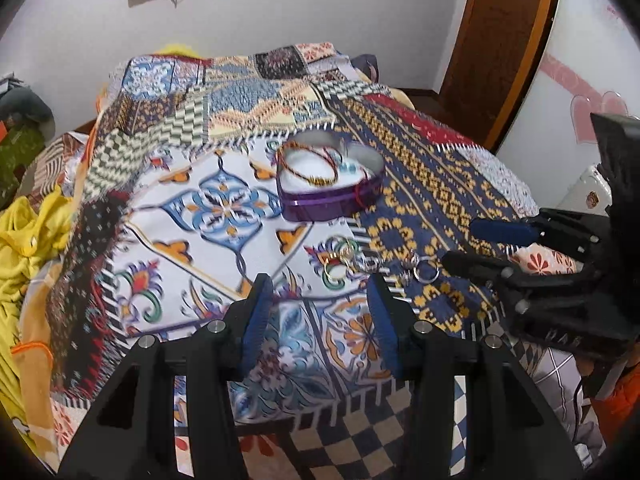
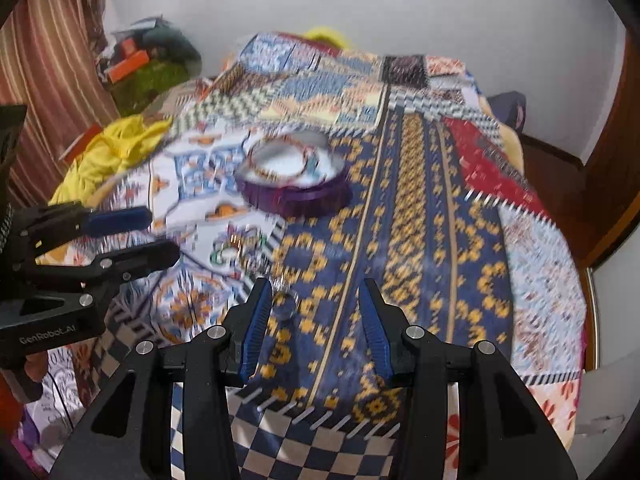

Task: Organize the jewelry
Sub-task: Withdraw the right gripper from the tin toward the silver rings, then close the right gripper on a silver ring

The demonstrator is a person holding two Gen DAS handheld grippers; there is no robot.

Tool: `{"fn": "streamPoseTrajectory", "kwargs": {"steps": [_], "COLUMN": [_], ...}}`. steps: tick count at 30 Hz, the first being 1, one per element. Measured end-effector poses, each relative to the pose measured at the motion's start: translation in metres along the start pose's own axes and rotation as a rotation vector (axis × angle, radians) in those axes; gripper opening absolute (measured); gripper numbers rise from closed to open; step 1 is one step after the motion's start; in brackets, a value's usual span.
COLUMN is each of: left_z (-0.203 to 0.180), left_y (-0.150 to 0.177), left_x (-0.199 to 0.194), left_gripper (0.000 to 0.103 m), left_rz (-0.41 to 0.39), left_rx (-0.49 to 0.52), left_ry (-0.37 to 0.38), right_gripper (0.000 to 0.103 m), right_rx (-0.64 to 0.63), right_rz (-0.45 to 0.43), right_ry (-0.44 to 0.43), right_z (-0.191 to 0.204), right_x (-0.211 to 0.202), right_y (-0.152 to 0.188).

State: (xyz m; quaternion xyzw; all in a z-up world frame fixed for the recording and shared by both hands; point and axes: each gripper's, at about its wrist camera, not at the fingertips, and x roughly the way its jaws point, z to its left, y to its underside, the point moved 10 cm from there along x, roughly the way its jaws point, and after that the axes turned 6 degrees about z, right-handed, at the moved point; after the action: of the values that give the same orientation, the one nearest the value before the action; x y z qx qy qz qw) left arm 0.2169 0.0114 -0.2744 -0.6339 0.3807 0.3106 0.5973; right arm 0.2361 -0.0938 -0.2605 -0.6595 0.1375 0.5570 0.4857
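Even indoor light; fisheye-bent dark corners; right wrist view motion-blurred, left mostly sharp

The patchwork bedspread (image 1: 192,200) is matt printed cloth. On it the heart-shaped tin (image 1: 330,196) has a glossy purple metal wall (white lining inside). Near it, the loose rings (image 1: 426,270) and bangles (image 1: 340,260) shine like polished metal. Far right, the door frame (image 1: 500,52) is varnished wood.

Both grippers hover with jaws parted and holding nothing: the left gripper (image 1: 318,280) level, the right gripper (image 2: 316,284) beside it, angled slightly inward.
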Motion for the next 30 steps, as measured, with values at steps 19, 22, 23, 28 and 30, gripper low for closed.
{"fn": "streamPoseTrajectory", "kwargs": {"steps": [19, 22, 23, 28, 30], "left_z": [-0.007, -0.012, -0.014, -0.029, -0.033], "left_y": [0.001, -0.001, -0.001, 0.003, 0.005], "left_x": [0.015, 0.017, 0.018, 0.03, 0.035], "left_gripper": [0.048, 0.048, 0.045, 0.031, 0.027], "left_rz": [0.01, 0.012, 0.015, 0.063, 0.078], "left_rx": [0.004, 0.011, 0.011, 0.02, 0.025], "left_ry": [0.021, 0.035, 0.045, 0.092, 0.104], "right_gripper": [0.019, 0.019, 0.019, 0.019, 0.019], "right_rx": [-0.091, -0.077, -0.068, -0.019, -0.006], "right_rz": [-0.021, -0.025, -0.028, -0.039, -0.047], "right_ry": [-0.028, -0.046, -0.049, -0.056, -0.049], "right_z": [0.013, 0.012, 0.011, 0.0, -0.005], "right_x": [0.024, 0.023, 0.021, 0.013, 0.009], "right_y": [-0.001, -0.002, -0.002, -0.001, -0.001]}}
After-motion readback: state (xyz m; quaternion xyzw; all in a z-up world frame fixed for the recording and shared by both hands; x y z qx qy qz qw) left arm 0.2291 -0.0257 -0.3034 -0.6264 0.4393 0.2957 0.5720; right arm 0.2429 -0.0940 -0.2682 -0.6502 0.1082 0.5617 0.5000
